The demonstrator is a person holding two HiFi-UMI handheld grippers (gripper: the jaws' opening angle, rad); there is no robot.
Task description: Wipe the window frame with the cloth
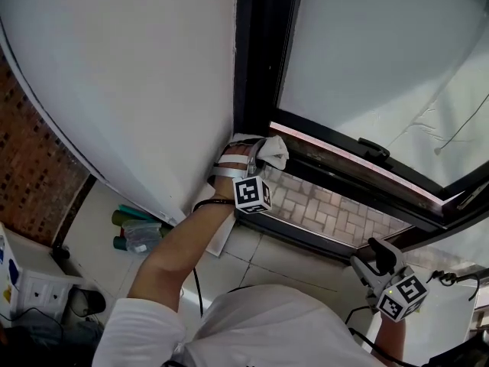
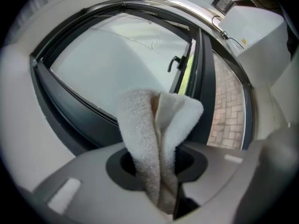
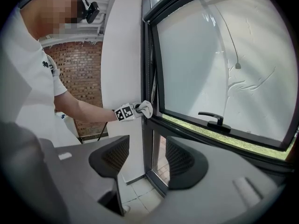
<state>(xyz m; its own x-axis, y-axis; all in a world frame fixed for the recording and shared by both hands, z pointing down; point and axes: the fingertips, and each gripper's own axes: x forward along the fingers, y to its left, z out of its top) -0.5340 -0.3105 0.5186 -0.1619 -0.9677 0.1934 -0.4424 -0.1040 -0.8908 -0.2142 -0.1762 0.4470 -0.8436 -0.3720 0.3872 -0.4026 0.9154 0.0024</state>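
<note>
1. Head view: the left tool [image 1: 256, 156] is clamped on the white cloth [image 1: 273, 153]. It holds the cloth against the dark window frame [image 1: 256, 52], in the corner where the upright meets the sash's bottom rail. The right tool [image 1: 380, 255] hangs well apart, below the rail's far end.
2. Left gripper view: the cloth [image 2: 156, 134] rises folded from between the closed jaws. The frame [image 2: 70, 111] and the sash handle [image 2: 174, 63] lie beyond it.
3. Right gripper view: the right tool's [image 3: 149, 162] jaws stand apart with nothing between them, only floor tiles and frame behind. The cloth [image 3: 145, 108] sits at the upright's edge.
4. Progress: wiping looks under way at this corner. No wiped stretch shows, so the bottom rail toward the handle and the upright above probably remain.
</note>
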